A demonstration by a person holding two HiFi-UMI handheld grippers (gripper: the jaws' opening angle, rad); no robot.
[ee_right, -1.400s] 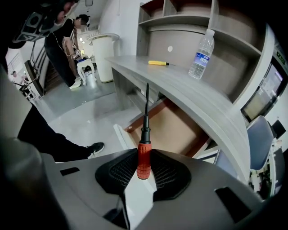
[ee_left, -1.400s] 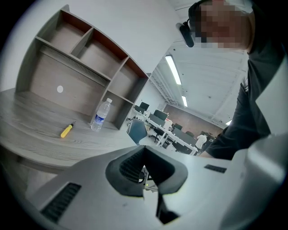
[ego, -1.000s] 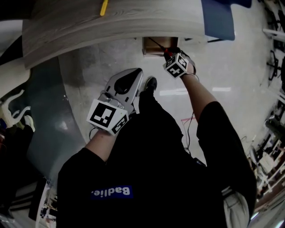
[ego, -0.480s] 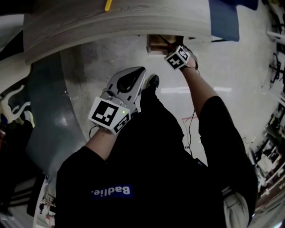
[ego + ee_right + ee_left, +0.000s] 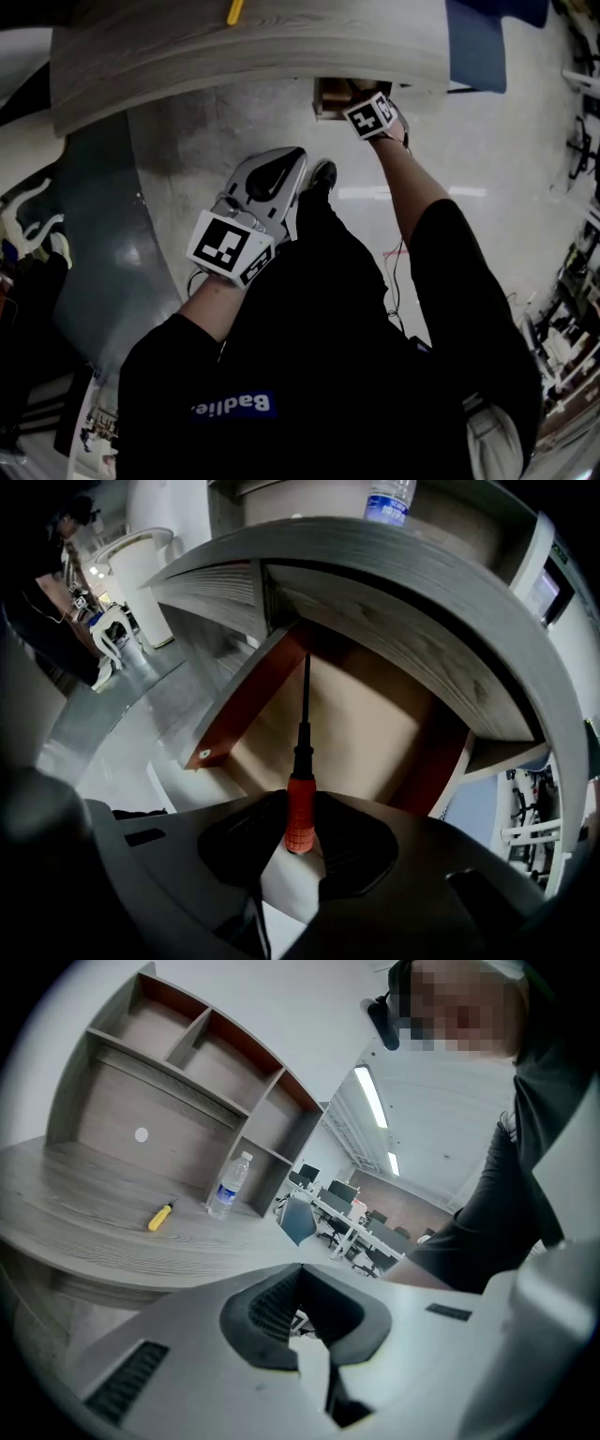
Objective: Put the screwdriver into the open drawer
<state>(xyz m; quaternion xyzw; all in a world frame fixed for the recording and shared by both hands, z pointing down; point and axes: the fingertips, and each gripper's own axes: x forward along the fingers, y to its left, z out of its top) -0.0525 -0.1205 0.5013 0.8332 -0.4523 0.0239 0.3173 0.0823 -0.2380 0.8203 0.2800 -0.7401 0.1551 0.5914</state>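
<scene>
red ribbed handle of the screwdriver (image 5: 300,808), clamped in the right gripper (image 5: 298,847), looks the grippy place to hold; likely a light, stiff tool; left gripper (image 5: 311,1358) closed, empty.

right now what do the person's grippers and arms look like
Both the left gripper and right gripper have light grey, rounded shells with dark ribbed fingers. Each carries a white cube with black square markers. The person wears a black short-sleeved shirt.
</scene>
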